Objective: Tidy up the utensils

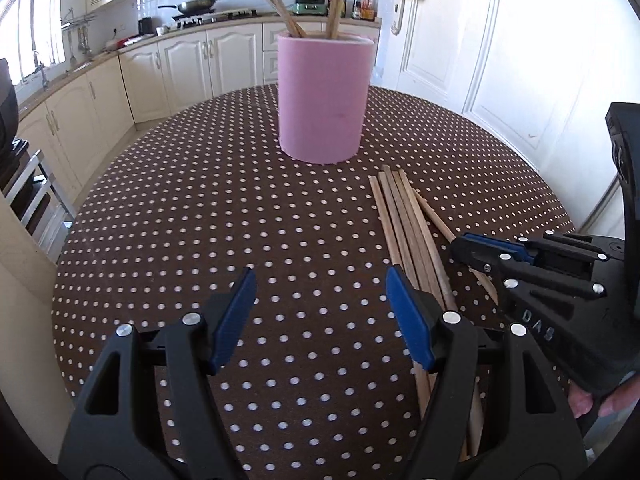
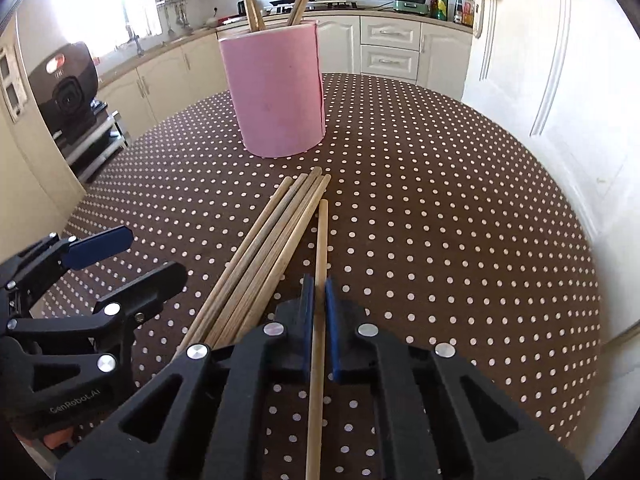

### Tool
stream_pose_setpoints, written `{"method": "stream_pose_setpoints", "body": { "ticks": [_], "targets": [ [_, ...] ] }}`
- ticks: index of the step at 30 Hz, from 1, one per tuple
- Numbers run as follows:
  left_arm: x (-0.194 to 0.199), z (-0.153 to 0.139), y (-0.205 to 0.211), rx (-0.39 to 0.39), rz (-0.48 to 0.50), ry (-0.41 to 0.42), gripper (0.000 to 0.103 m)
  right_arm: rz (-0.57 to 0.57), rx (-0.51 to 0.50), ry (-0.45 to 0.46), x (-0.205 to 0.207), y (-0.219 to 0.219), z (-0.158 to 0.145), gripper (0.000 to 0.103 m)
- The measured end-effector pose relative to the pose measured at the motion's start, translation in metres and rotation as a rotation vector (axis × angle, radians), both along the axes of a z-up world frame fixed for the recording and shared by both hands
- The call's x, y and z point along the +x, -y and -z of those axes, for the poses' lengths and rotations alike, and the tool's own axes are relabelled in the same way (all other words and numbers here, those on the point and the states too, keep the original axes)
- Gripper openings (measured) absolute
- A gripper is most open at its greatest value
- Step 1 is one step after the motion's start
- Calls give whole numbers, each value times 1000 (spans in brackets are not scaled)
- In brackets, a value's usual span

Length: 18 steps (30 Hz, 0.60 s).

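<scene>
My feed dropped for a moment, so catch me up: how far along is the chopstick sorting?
Done: a few chopsticks already stand in the pink holder. In hand: the right gripper is shut on a single chopstick lying on the table; the left gripper is open and empty. Left: the bundle of loose chopsticks beside it.

Holder [image 1: 323, 96], upper centre: pink, matt, soft foam-like skin with faint smudges. Chopsticks [image 2: 264, 256] mid-frame: pale bare wood, matt, fine grain showing. Counter [image 1: 200, 208]: brown cloth with white dots, matt, woven look. Left hand-held gripper [image 1: 320, 320], lower frame: black matt plastic body, shiny round metal pins, blue pads [image 1: 234, 320] with fine ribbed texture. Right hand-held gripper [image 2: 319, 312]: same black plastic and blue pads. Cabinets [image 1: 188, 64], upper left: cream, slight sheen.
</scene>
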<state>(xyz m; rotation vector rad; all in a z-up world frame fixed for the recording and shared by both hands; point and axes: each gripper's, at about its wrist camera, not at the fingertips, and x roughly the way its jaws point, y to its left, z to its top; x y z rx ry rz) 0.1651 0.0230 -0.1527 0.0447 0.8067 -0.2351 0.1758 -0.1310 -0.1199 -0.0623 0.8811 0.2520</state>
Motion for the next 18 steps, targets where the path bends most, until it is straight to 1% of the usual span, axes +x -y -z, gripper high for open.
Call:
{"method": "stream_pose_setpoints", "body": {
  "ticks": [3, 9, 11, 15, 18],
  "targets": [
    [6, 0, 6, 11, 8, -21, 67, 4, -19, 2, 2, -2, 1, 5],
    [15, 2, 22, 90, 17, -21, 67, 22, -27, 0, 9, 3, 0, 5],
    [21, 3, 25, 105, 18, -29, 67, 19, -15, -3, 10, 5, 0, 5],
    [27, 1, 26, 82, 16, -45, 67, 10, 8, -9, 10, 9, 0, 5],
    [34, 0, 28, 80, 15, -50, 67, 6, 19, -11, 10, 11, -1, 5]
  ]
}}
